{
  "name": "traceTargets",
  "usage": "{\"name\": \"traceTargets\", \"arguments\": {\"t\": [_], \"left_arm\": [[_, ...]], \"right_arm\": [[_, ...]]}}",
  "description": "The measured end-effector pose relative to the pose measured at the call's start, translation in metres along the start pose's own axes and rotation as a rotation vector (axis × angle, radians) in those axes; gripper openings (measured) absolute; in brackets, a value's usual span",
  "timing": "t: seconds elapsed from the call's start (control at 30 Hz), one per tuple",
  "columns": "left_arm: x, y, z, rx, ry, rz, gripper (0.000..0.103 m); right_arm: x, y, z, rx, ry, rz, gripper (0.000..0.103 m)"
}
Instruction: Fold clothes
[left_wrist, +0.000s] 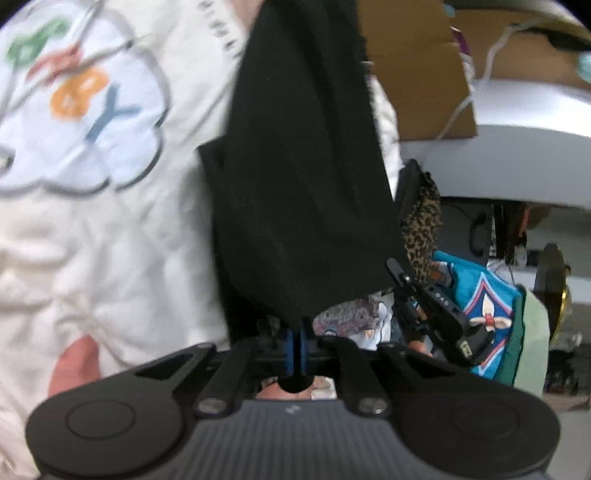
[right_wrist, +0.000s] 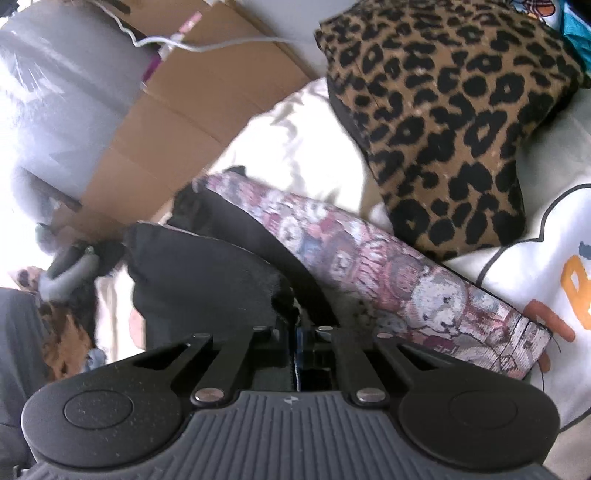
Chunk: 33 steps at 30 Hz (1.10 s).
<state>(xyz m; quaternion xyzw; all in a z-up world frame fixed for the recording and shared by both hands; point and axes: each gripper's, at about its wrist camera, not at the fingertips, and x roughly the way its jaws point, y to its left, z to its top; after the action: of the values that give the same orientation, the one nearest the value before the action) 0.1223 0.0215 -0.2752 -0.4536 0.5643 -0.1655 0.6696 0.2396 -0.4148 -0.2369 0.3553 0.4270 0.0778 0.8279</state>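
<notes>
Presently, the left tongs (left_wrist: 300, 334) stood closed, their blue pads pinching the lower corner of a black garment (left_wrist: 299, 177). That garment hung stretched away from the tongs, in front of a cream sweatshirt (left_wrist: 110, 229) printed with a white cloud outline and coloured letters. To the right of it lay a leopard-print cloth (left_wrist: 423, 225) and a teal printed cloth (left_wrist: 480, 295), with the other gripper's black body (left_wrist: 428, 306) just beside the garment's edge. A cardboard box (left_wrist: 417, 74) stood behind.

The right tongs (right_wrist: 297, 334) were likewise closed, gripping a bunched edge of the black garment (right_wrist: 207, 273) directly at the pads. A bear-patterned woven cloth (right_wrist: 406, 288) lay just right of the tongs, touching the black fabric. Beyond it sat the leopard-print cloth (right_wrist: 443, 122), resting on cream fabric (right_wrist: 295, 147). The cardboard box (right_wrist: 192, 103) lay at upper left.
</notes>
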Motion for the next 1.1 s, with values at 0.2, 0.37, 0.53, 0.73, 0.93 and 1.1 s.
{"name": "traceTargets", "arguments": {"t": [0.2,0.37,0.53,0.73,0.93,1.1], "left_arm": [[-0.003,-0.011,0.001,0.025,-0.001,-0.029,0.004],[0.005,-0.004,-0.008,0.023,0.036,-0.023,0.004],[0.012,0.005,-0.016,0.017,0.064,0.013,0.004],[0.032,0.022,-0.024,-0.025,0.104,0.064,0.003],[0.039,0.019,-0.031,-0.011,0.125,0.063,0.003],[0.044,0.014,-0.031,0.019,0.112,0.093,0.003]], "right_arm": [[-0.024,0.001,0.007,-0.009,-0.009,0.001,0.001],[-0.037,-0.009,0.011,0.009,-0.029,-0.013,0.001],[-0.044,-0.026,0.011,0.047,-0.045,-0.030,0.001],[-0.038,-0.052,0.002,0.093,-0.037,-0.075,0.001],[-0.044,-0.072,-0.004,0.129,-0.070,-0.102,0.001],[-0.051,-0.078,-0.002,0.131,-0.100,-0.114,0.001]]}}
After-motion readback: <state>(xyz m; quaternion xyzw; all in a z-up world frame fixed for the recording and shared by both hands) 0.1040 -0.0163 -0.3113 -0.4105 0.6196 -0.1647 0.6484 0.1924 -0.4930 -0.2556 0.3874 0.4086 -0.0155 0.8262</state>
